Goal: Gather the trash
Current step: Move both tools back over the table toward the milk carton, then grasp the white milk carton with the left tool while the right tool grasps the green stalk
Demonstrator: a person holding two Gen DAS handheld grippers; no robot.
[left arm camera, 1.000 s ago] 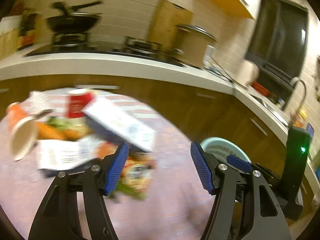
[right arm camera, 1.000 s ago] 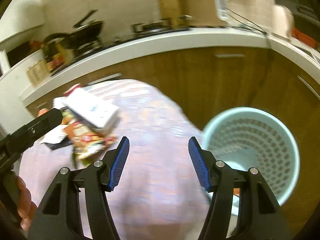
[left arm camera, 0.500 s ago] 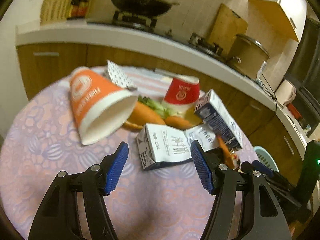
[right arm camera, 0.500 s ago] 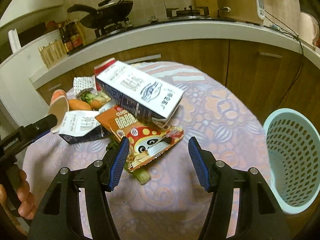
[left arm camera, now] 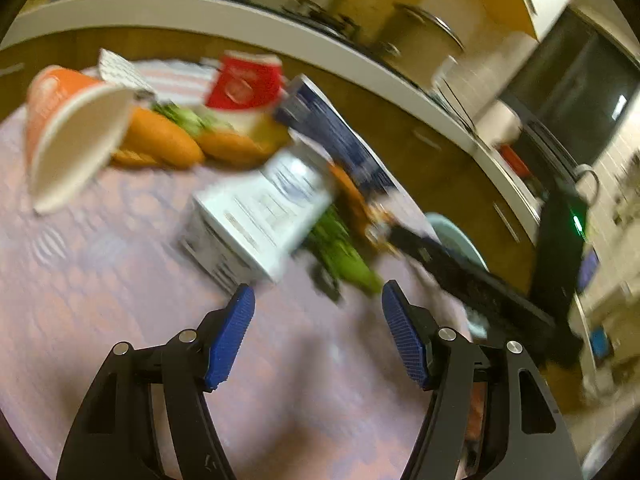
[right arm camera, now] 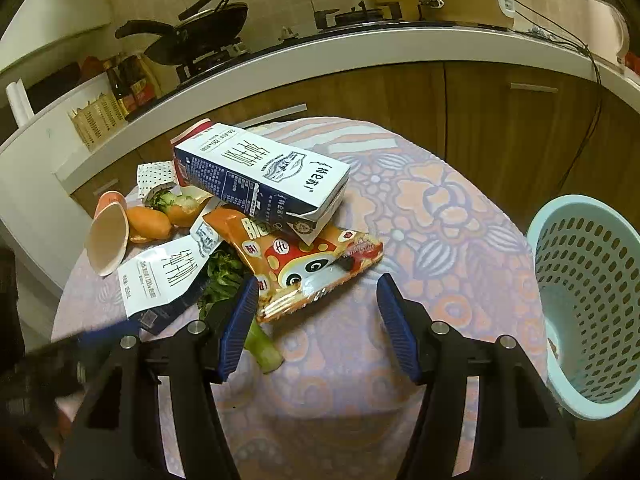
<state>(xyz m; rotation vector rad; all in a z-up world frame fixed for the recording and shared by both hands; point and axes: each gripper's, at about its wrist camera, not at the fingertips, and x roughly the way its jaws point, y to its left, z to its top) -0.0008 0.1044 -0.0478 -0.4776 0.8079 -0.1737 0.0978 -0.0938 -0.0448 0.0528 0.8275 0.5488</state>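
**Trash heaped on round kitchen table, bin alongside**

Trash lies piled on the patterned table (right arm camera: 420,208): from the left, an orange paper cup (right arm camera: 107,240) on its side, carrots (right arm camera: 148,222), a flattened carton (right arm camera: 168,280), a milk carton (right arm camera: 260,176) propped across a snack bag (right arm camera: 308,264). Right of the table stands a pale-blue basket (right arm camera: 588,300). Left gripper (left arm camera: 318,332) and right gripper (right arm camera: 316,320) both gape, empty, short of the pile.
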